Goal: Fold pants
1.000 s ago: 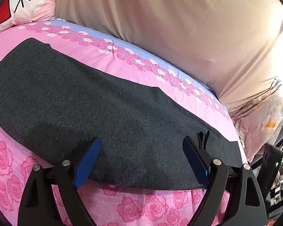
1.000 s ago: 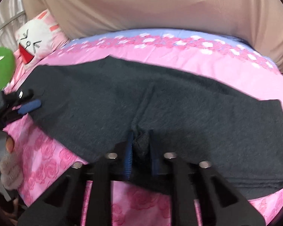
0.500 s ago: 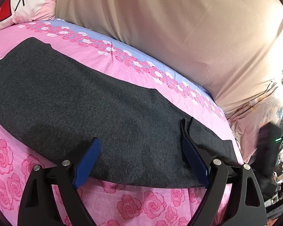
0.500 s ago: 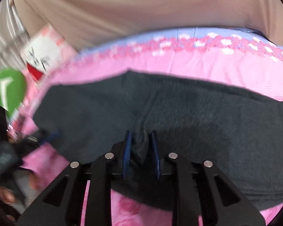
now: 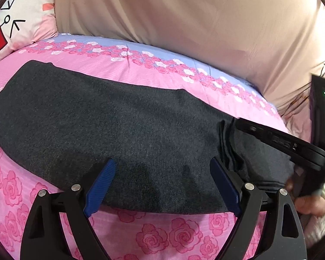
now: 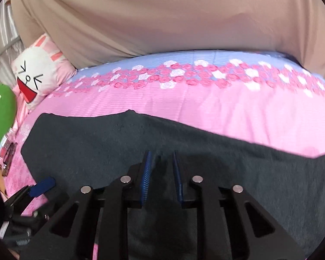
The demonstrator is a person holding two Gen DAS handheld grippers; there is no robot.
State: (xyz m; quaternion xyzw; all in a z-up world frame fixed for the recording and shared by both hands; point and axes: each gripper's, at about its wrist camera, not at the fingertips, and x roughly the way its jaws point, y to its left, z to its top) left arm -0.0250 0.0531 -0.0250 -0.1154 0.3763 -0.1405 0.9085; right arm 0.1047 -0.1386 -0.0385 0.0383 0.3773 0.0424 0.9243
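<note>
So the dark grey pants (image 5: pixel 119 119) lie flat and spread wide across a pink bed sheet (image 5: pixel 162 234) with big roses on it. They reach from one side of the bed to the other. The left gripper (image 5: pixel 162 164) hangs just over the near edge of the pants. Its two blue pads are far apart, and nothing is pinched between them; the cloth just lies under them. The right gripper (image 6: pixel 161 155) has its blue pads very close together, with only a thin gap. In the left camera's view it comes in from the right side, and the pants bunch up into folds right at its tip, so it has a pinch of the pants. From its own camera the dark cloth fills the small gap between the pads. A hand (image 5: pixel 309 203) in a fuzzy white sleeve holds that gripper at the right edge. Far back on the bed runs a blue strip with little pink and white flowers. Behind the bed hangs a big tan cloth (image 5: pixel 184 21). A white and pink pillow (image 5: pixel 15 21) with a funny drawn face sits in the far left corner, and a green thing (image 6: pixel 0 112) shows at the left edge beside it.
</note>
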